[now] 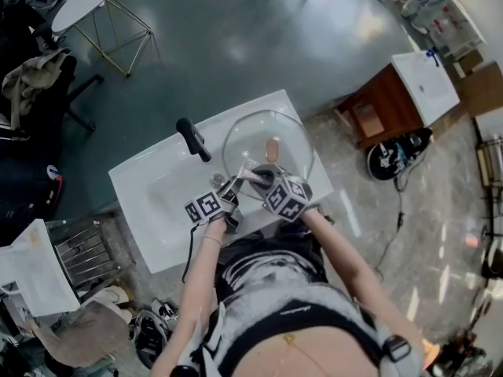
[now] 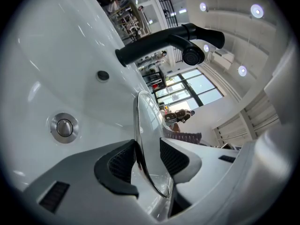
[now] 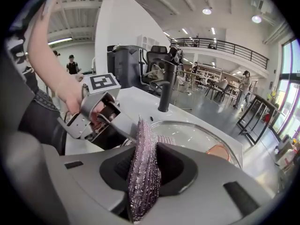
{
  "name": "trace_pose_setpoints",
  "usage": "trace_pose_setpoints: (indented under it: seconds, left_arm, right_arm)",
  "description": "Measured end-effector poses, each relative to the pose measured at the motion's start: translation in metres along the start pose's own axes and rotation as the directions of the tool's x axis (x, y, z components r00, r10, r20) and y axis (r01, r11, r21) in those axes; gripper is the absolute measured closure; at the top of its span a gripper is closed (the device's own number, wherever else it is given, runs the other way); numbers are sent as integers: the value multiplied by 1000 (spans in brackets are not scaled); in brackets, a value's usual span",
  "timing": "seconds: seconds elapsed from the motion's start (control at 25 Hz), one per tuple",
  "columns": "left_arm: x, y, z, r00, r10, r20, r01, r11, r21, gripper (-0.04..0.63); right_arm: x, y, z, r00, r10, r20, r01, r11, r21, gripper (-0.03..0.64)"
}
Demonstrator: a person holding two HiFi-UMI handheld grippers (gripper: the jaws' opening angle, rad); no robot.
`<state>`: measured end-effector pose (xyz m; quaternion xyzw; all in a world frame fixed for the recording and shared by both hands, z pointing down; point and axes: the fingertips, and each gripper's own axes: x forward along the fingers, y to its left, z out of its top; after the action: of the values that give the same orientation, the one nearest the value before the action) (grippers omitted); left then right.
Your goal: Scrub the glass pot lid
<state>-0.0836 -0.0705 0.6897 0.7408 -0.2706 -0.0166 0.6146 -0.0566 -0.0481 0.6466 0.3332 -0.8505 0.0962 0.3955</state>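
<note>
The left gripper [image 2: 149,157] is clamping the rim of the glass pot lid [image 1: 253,134], its jaws partly closed on the glass edge, over the white sink [image 1: 149,188] beside the black faucet [image 1: 193,138]. The right gripper [image 3: 147,165] is pinching a purple scrubbing cloth [image 3: 143,142], which seems to be touching the lid's near edge.

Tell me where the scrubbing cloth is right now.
The scrubbing cloth is clamped in the right gripper, centre of the right gripper view, by the near rim of the glass pot lid.
</note>
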Motion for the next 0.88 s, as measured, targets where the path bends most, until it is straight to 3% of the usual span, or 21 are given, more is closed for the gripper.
trace_pose_setpoints:
  seconds: [0.48, 0.88]
  left_arm:
    - [1, 2, 0, 1000, -3, -8, 3, 1000, -1, 433]
    - [1, 2, 2, 1000, -11, -19, 11, 1000, 0, 435]
  right_arm:
    - [30, -18, 26, 991, -129, -48, 133, 985, 113, 520]
    - [24, -11, 26, 998, -57, -17, 58, 995, 76, 520]
